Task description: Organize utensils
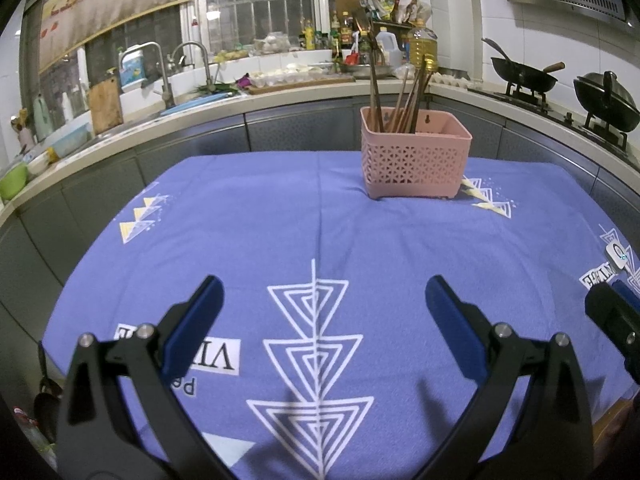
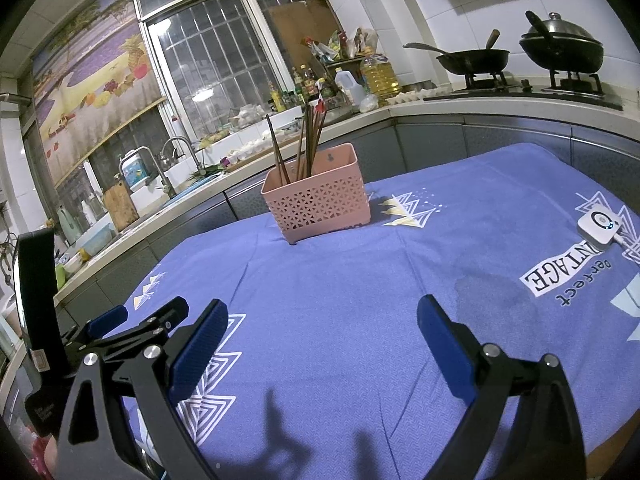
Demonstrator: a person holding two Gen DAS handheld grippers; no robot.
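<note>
Blue rubbery pads on both grippers, and both sets of jaws are spread wide apart with nothing between them. The left gripper (image 1: 324,300) and right gripper (image 2: 322,322) hover low over the purple tablecloth (image 1: 248,216), side by side, both pointed forward at the same thing.

Straight ahead of the jaws and well apart from them sits the pink basket (image 1: 416,160), upright on the far part of the cloth. The chopsticks (image 1: 404,100) stand bunched in its left compartment, leaning a bit, and the right side of the basket looks empty. No loose utensils on the cloth that I can see, so my guess is the sorting is basically done or hasn't got new pieces yet.

Handling-wise, chopsticks are light, stiff and thin, probably a bit slick, so I'd pinch across the upper shafts where they stick out above the rim. The basket is light perforated plastic and could tip or slide if bumped.

Off to the right of the jaws there's a small white device (image 2: 596,226) with a cable.
</note>
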